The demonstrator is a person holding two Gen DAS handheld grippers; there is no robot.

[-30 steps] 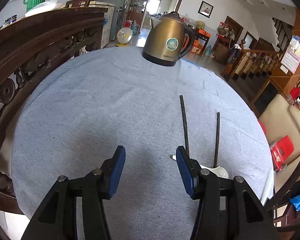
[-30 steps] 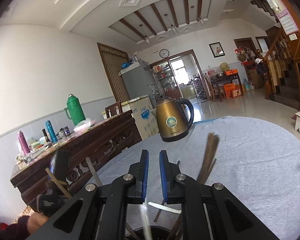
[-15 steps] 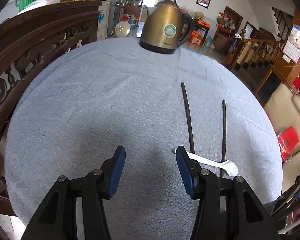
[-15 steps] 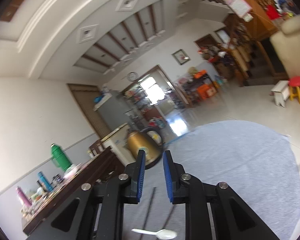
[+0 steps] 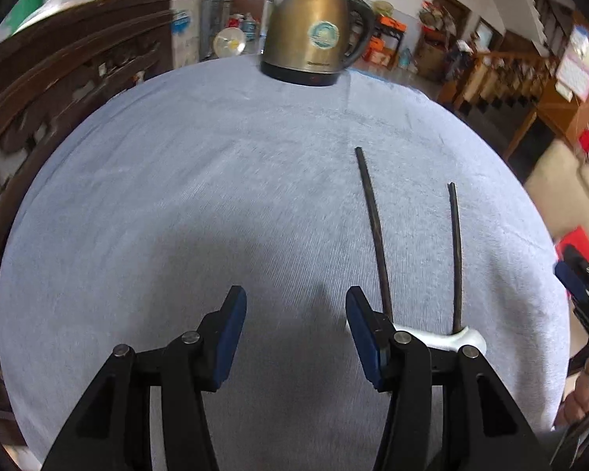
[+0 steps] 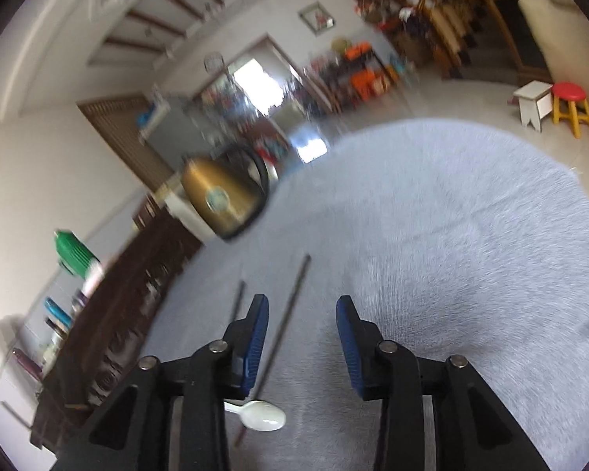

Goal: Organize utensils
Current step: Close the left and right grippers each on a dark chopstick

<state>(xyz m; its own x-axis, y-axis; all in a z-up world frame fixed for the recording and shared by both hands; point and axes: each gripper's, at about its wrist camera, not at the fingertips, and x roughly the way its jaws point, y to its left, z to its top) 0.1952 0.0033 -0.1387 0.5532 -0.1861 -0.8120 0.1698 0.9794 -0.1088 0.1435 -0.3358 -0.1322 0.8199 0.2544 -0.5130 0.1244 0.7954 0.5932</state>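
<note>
Dark wooden chopsticks (image 5: pixel 375 231), two, lie apart on the grey-clothed tabletop (image 5: pixel 176 196), near ends by a white plastic spoon (image 6: pixel 265 420); nothing gathered yet. Left gripper (image 5: pixel 294 333) jaws spread, empty; right gripper (image 6: pixel 302 337) jaws have just been opening, nothing between. Brass-coloured kettle (image 5: pixel 314 35) at far edge, label unreadable.

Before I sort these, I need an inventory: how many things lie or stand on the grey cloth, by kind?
Chopsticks: 2, dark, one and the other
Spoons: 1, white
Kettles: 1, brass-coloured
Total: 4
</note>
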